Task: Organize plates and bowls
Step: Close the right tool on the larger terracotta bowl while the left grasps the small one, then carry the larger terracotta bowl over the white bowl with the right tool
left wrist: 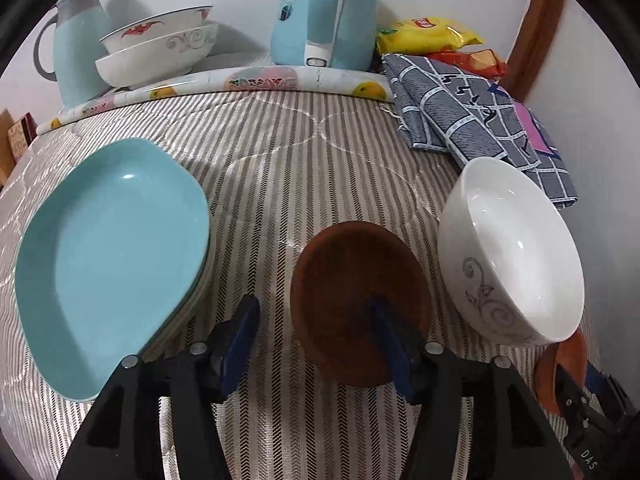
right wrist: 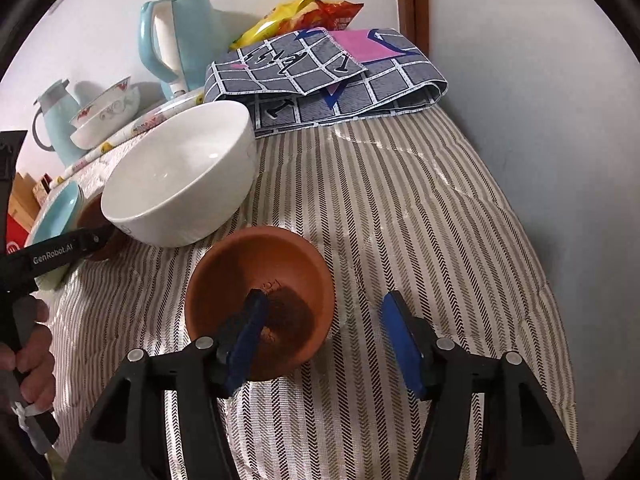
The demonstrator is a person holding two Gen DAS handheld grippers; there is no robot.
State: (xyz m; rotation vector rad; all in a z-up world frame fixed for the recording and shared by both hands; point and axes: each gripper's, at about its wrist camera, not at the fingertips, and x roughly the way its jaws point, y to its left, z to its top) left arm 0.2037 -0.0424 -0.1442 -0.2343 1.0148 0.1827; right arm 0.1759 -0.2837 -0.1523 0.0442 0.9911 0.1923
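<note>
A dark brown round plate [left wrist: 356,280] lies on the striped cloth; my left gripper [left wrist: 316,316] is open with its right finger over the plate and its left finger beside it. A stack of teal plates [left wrist: 116,256] lies to the left. A white bowl [left wrist: 516,256] stands to the right, also in the right wrist view [right wrist: 180,176]. A terracotta bowl [right wrist: 268,276] lies before my right gripper [right wrist: 324,312], which is open with its left finger inside the bowl and its right finger outside. Two stacked white patterned bowls [left wrist: 160,48] stand at the back.
A teal jug [left wrist: 78,52] and a teal kettle [left wrist: 324,12] stand on a fruit-print mat [left wrist: 240,80] at the back. A folded grey checked cloth [right wrist: 328,76] and snack bags [right wrist: 304,12] lie back right. A wall [right wrist: 540,120] runs along the right.
</note>
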